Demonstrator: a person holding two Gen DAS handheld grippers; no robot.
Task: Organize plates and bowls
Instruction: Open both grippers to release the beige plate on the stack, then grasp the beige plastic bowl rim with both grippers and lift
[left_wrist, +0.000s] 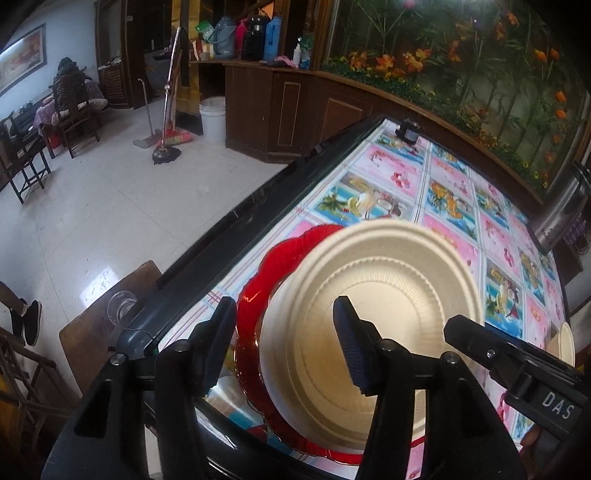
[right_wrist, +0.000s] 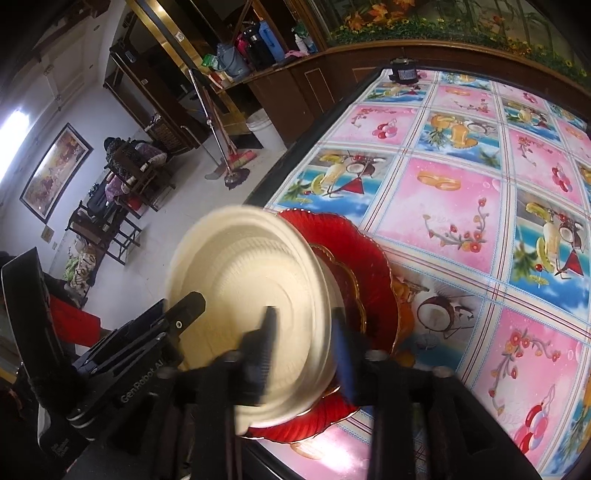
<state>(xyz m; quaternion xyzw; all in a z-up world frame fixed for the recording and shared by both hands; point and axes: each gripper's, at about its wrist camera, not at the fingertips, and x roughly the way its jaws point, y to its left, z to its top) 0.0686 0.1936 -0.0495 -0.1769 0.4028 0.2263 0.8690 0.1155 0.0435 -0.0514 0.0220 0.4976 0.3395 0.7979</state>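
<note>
Straddling the cream bowl's (left_wrist: 373, 317) rim from either side, the left gripper (left_wrist: 286, 343) and right gripper (right_wrist: 304, 354) both stand released, pads off the wall. That bowl sits stacked on red plates (right_wrist: 365, 258) at the surface's (right_wrist: 461, 192) near edge. Stacking looks finished here; next, withdraw cleanly. Readable lettering: "DAS", "GenRobot.AI".

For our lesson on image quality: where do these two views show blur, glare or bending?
Right wrist view: right gripper fingers smeared, cream bowl soft. Left wrist view: sharp, window glare on the floor, table edge bowed by the fisheye.
</note>
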